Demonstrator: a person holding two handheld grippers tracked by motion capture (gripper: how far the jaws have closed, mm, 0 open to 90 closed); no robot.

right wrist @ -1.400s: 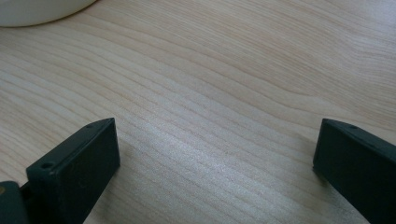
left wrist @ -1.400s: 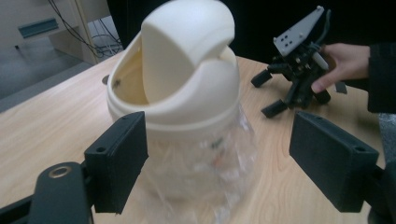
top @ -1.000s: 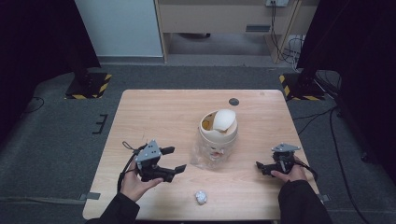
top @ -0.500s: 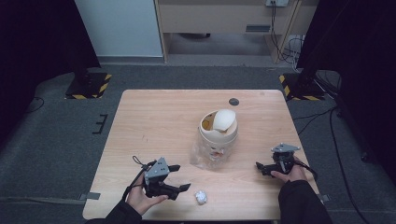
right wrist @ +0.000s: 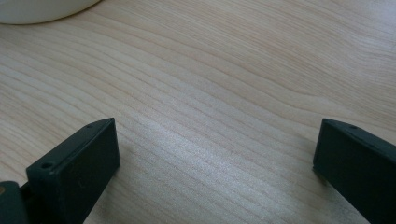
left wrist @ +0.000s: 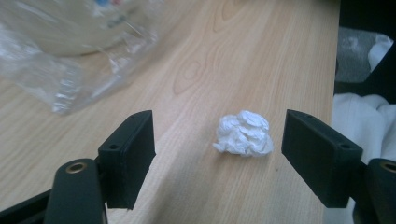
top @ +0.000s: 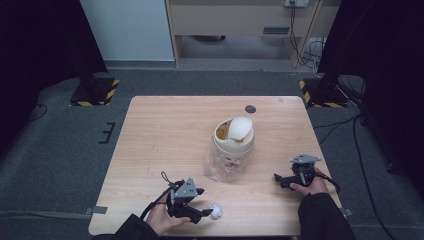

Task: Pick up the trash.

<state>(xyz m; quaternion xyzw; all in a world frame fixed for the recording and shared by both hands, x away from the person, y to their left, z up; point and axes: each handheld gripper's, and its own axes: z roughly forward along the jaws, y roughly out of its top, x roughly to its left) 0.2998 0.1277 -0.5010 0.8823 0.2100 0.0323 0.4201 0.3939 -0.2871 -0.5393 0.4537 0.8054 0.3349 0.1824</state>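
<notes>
Crumpled white paper ball (left wrist: pixel 244 133) on light wooden tabletop (top: pixel 165 140), near front edge, between jaws of left gripper (top: pixel 199 204), just closing yet untouched. Right gripper (top: pixel 281 180) well apart, wide open, empty.

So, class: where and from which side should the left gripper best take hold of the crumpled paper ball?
Probably across the widest middle of the crumpled paper ball, coming in low from the table's near edge, as the left gripper already does. The ball lies loose on the table, apart from the plastic bag, between open jaws.
</notes>
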